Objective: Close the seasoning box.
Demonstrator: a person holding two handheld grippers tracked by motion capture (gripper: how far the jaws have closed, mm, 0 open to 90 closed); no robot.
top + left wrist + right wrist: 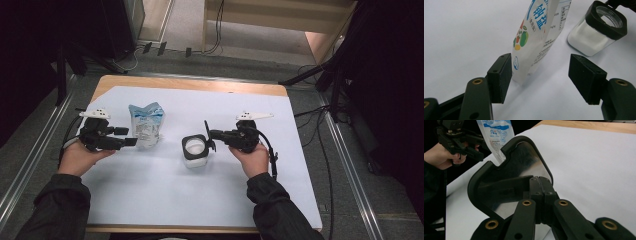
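A white and blue pouch (146, 125) (536, 37) stands upright on the white sheet (200, 200). My left gripper (127, 136) (541, 77) is open around its lower corner. One pad (501, 75) is close beside the pouch, and the other pad (586, 77) is well apart from it. To the right stands a clear square jar (195, 150) (594, 35) with a black collar and white contents, its mouth uncovered. My right gripper (212, 134) (539, 185) is shut on the edge of the jar's black-rimmed lid (205, 131) (521, 160), which stands on edge by the jar's right side.
The sheet covers a wooden table (190, 82) whose bare edge shows at the back. Metal rails and cables run on the floor on both sides. In the right gripper view the person's other hand (439, 155) and the pouch (496, 132) lie beyond the lid.
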